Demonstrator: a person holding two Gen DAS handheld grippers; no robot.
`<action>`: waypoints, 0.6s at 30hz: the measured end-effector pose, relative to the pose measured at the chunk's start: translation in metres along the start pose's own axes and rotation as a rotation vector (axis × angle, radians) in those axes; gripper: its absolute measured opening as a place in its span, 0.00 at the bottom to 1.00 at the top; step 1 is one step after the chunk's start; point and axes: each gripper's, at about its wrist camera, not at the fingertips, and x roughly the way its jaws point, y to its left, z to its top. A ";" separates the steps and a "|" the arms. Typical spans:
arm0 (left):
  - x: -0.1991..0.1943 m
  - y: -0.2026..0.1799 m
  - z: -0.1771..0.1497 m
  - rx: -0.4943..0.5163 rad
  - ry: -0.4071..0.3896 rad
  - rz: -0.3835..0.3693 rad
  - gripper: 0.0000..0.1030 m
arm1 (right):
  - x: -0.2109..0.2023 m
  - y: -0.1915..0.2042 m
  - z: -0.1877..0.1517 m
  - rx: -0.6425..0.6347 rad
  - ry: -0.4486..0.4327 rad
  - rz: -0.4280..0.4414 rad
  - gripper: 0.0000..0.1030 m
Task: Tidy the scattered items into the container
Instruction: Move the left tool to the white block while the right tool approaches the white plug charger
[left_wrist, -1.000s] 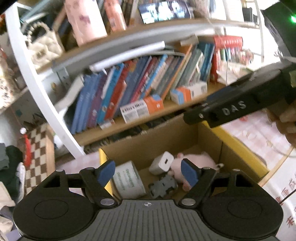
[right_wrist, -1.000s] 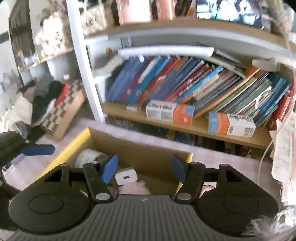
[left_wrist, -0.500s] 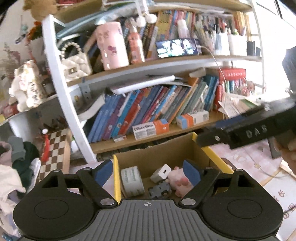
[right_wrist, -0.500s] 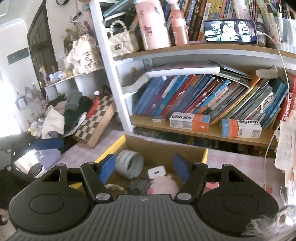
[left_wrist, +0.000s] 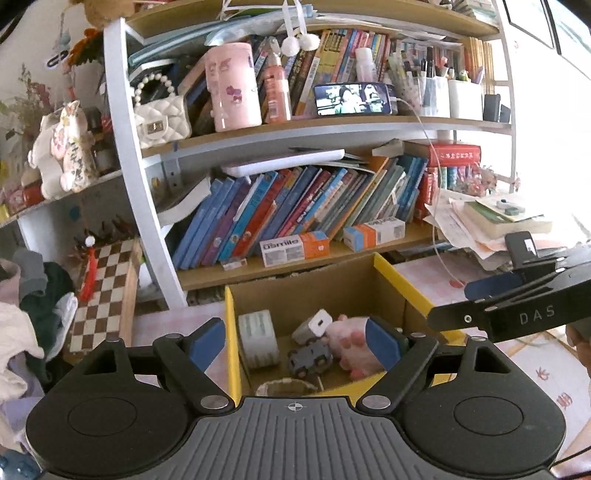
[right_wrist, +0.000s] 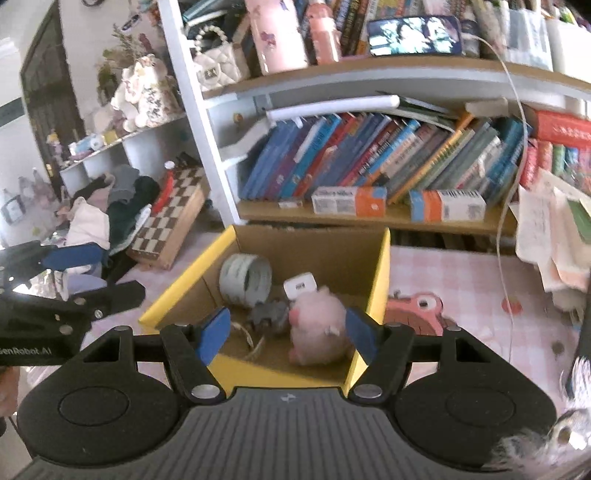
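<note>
Below the left wrist camera, the left gripper (left_wrist: 295, 341) stood spread wide, nothing between its pads. Compared with a second earlier the cardboard box (left_wrist: 391, 269) sat farther off and lower in view, so the hand had pulled back. Inside lay a tape roll (left_wrist: 258, 343), a white charger (left_wrist: 312, 325), a grey toy car (left_wrist: 308, 360) and a pink plush pig (left_wrist: 352, 341). Right gripper (left_wrist: 480, 295) showed at the right edge, also empty

From the right wrist view, the right gripper (right_wrist: 288, 334) was part-open and empty, likewise drawn back from the box (right_wrist: 382, 266). Same four items seen inside. Judged: tidying looks essentially finished

Surface: pink checked cloth (right_wrist: 461, 280), a pink cartoon face (right_wrist: 417, 308) beside the box. Room: crowded bookshelf (right_wrist: 369, 162), chessboard (right_wrist: 166, 221) and heaped clothes at left
</note>
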 end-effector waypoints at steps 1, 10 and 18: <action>-0.002 0.003 -0.004 -0.007 0.004 -0.006 0.83 | -0.001 0.003 -0.004 0.007 0.006 -0.010 0.66; -0.017 0.024 -0.044 -0.039 0.067 -0.070 0.83 | -0.008 0.036 -0.043 0.030 0.065 -0.101 0.67; -0.029 0.028 -0.076 -0.001 0.138 -0.149 0.83 | -0.015 0.064 -0.075 0.055 0.101 -0.190 0.67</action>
